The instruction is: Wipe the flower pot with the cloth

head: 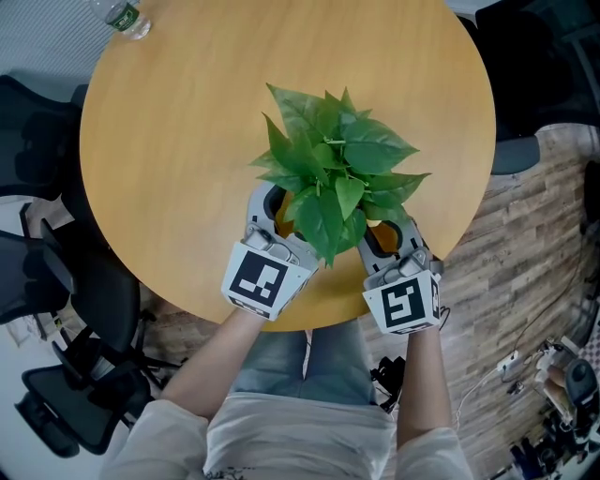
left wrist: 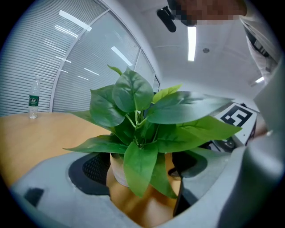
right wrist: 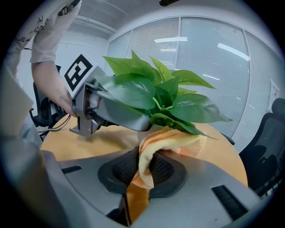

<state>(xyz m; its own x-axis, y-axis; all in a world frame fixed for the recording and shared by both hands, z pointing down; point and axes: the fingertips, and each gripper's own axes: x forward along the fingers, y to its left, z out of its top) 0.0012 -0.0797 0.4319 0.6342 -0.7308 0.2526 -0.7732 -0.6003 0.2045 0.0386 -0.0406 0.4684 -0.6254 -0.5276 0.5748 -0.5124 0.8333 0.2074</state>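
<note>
Yellow-orange cloth [right wrist: 167, 141] sits clamped in the right gripper [right wrist: 143, 173], just right of the flower pot [left wrist: 116, 170]; the left gripper [left wrist: 142, 165] straddles that pot, jaws apart.

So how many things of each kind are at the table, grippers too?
Green leafy plant in white flower pot: 1
Yellow-orange cloth: 1
Clear plastic water bottle: 1
Grey left gripper and right gripper: 2
Total: 5
</note>
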